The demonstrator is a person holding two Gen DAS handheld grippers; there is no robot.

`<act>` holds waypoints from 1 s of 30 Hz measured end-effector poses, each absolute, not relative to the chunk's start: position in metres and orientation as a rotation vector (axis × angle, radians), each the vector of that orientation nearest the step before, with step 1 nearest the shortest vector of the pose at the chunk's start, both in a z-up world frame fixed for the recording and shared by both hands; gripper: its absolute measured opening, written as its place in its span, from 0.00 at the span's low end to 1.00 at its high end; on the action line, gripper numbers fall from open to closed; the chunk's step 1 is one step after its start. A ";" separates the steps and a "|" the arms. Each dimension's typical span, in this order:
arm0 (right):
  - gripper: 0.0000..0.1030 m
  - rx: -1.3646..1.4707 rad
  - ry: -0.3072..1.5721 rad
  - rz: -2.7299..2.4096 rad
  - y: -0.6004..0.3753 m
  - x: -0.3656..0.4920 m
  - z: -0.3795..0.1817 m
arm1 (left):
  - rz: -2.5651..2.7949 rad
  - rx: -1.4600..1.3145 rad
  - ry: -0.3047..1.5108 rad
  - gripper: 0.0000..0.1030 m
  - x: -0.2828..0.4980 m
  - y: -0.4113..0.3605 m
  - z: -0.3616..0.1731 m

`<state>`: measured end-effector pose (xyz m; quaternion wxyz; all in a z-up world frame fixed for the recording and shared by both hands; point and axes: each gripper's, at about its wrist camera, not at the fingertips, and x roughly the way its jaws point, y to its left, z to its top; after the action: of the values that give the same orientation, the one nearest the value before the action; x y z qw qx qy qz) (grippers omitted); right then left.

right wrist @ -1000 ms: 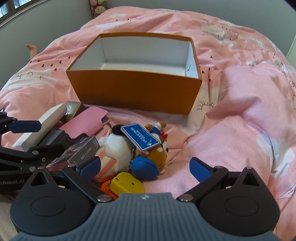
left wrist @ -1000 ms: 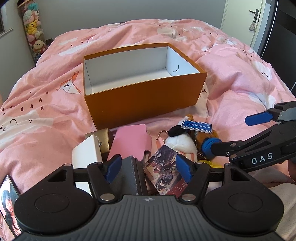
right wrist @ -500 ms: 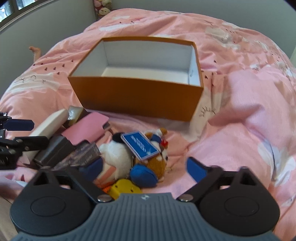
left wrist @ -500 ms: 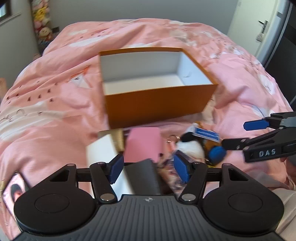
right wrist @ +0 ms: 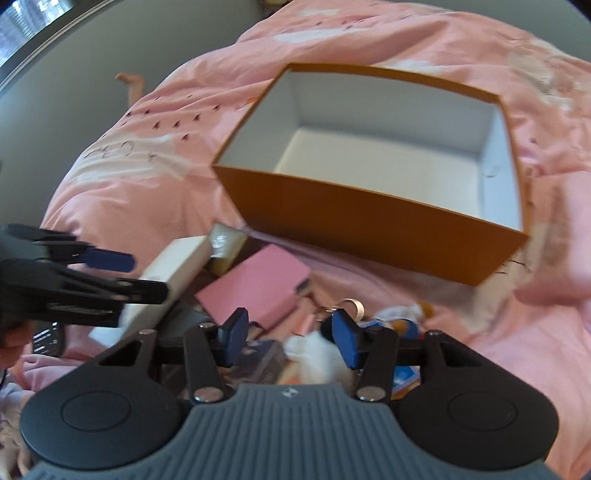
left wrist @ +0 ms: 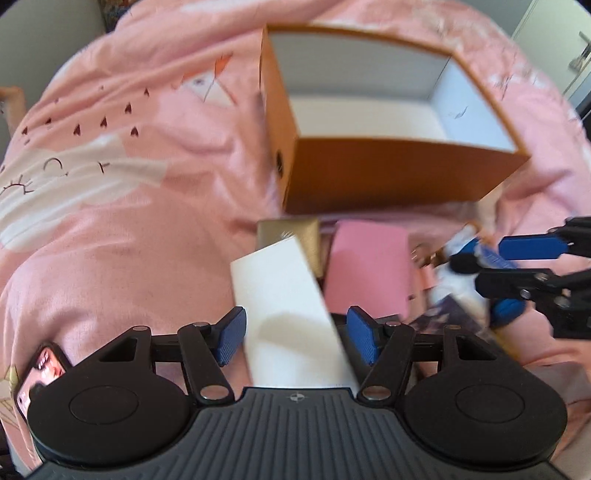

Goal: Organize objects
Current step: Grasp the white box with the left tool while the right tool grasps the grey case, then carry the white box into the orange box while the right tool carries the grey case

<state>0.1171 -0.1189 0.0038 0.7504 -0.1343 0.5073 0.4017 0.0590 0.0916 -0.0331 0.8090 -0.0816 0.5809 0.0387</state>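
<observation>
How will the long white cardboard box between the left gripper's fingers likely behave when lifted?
The long white cardboard box looks stiff and flat-sided, so it probably won't sag. Its smooth faces may slip. It leans on neighbouring items, so lifting could shift the pink rectangular case.

We see both views lit by soft daylight; in the right wrist view a window strip (right wrist: 33, 29) glows at upper left. Motion blur smears the orange box (left wrist: 388, 177) edges and the plush clutter at right of the left wrist view. Fisheye curvature bends the pink bedding (left wrist: 110, 184) toward dark corners. A soft shadow lies on the white box (left wrist: 288, 306).
</observation>
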 end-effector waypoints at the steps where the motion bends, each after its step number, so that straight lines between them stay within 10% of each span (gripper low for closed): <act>1: 0.52 -0.297 1.122 0.894 -0.114 0.117 0.002 | 0.090 -0.198 1.263 0.76 0.060 0.096 -0.037; 30: 0.58 -0.281 1.640 1.058 -0.033 0.132 -0.072 | 0.076 -0.335 1.178 0.70 0.022 0.123 -0.035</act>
<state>0.1324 -0.0325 -0.0719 0.5522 -0.1188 0.6935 0.4473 0.0224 0.1230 -0.0352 0.8177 -0.1573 0.5526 0.0358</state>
